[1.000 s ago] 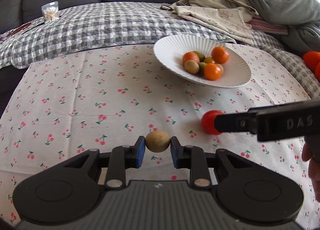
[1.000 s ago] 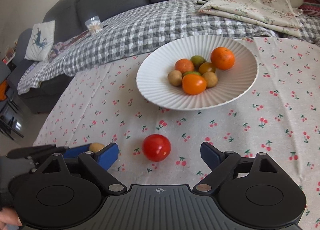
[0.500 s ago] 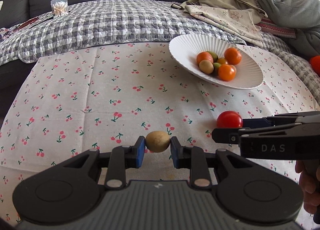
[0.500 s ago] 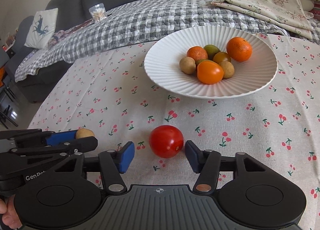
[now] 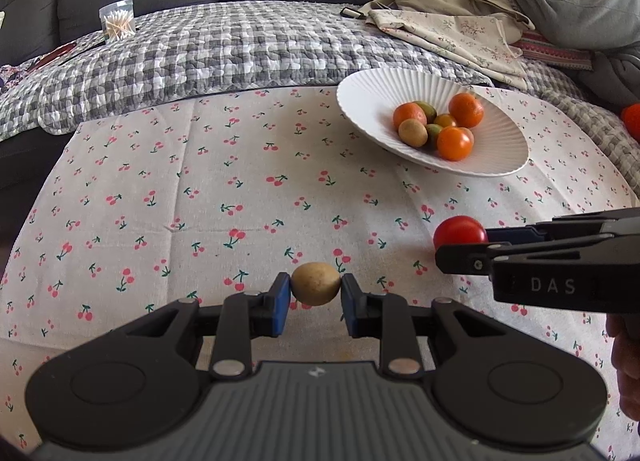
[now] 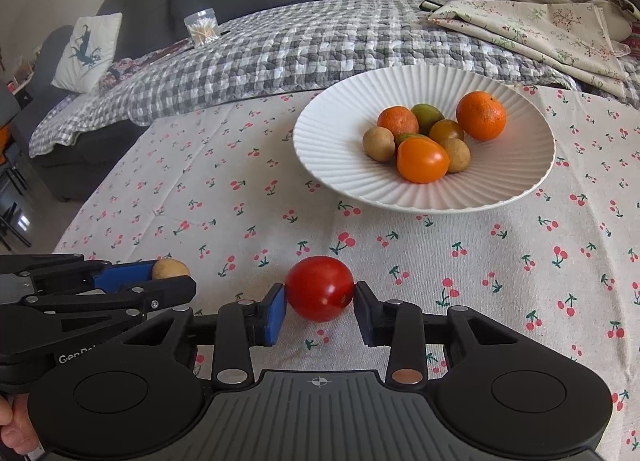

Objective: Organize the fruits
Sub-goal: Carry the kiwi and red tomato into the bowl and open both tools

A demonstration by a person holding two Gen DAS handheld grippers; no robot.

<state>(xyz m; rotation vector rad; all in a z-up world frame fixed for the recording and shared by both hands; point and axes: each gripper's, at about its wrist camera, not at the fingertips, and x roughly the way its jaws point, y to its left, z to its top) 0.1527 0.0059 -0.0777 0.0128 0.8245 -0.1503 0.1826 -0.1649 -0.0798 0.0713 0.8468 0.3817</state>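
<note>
My left gripper (image 5: 315, 289) is shut on a small tan round fruit (image 5: 315, 284), held just above the cherry-print tablecloth (image 5: 240, 189). My right gripper (image 6: 320, 295) has its jaws closing on a red tomato (image 6: 320, 287) that rests on the cloth, and both pads touch its sides. In the right wrist view the left gripper (image 6: 168, 279) with the tan fruit (image 6: 170, 267) sits at the lower left. Further back stands a white ribbed plate (image 6: 340, 165) holding several orange, green and tan fruits (image 6: 422, 159).
A grey checked quilt (image 5: 240, 49) covers the sofa behind the table. On it stands a clear jar of sticks (image 5: 117, 24), with folded cloths (image 5: 460, 33) at the right. Orange fruit (image 5: 632, 121) shows at the right edge. A hand (image 5: 624, 365) holds the right gripper.
The right gripper's jaws have come in from wide apart until they touch the red tomato. The left gripper has kept its grip on the tan fruit.
</note>
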